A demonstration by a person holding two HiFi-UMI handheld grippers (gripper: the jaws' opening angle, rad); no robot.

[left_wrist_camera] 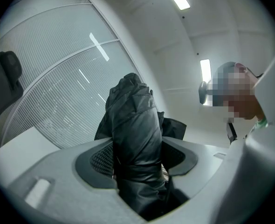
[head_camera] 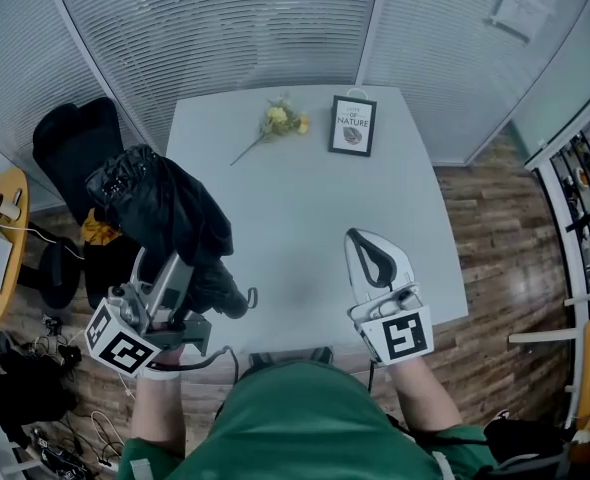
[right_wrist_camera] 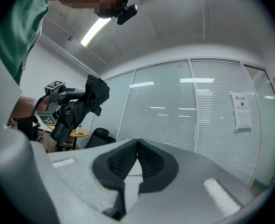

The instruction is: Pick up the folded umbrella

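The folded black umbrella [head_camera: 170, 218] is lifted off the table at the left, its loose fabric end pointing away from me and its handle end [head_camera: 237, 301] toward me. My left gripper [head_camera: 180, 280] is shut on its shaft; in the left gripper view the umbrella [left_wrist_camera: 135, 139] fills the gap between both pads and rises past them. My right gripper [head_camera: 367, 253] rests over the table's near right part, its pads closed together with nothing between them. In the right gripper view the umbrella [right_wrist_camera: 79, 106] hangs at the left, held by the other gripper.
The grey table [head_camera: 305, 218] carries a yellow flower sprig [head_camera: 275, 123] and a framed picture [head_camera: 353, 125] at its far side. A black office chair [head_camera: 70, 148] stands to the left of the table, beside a yellow side table [head_camera: 0, 238]. Glass walls with blinds stand behind.
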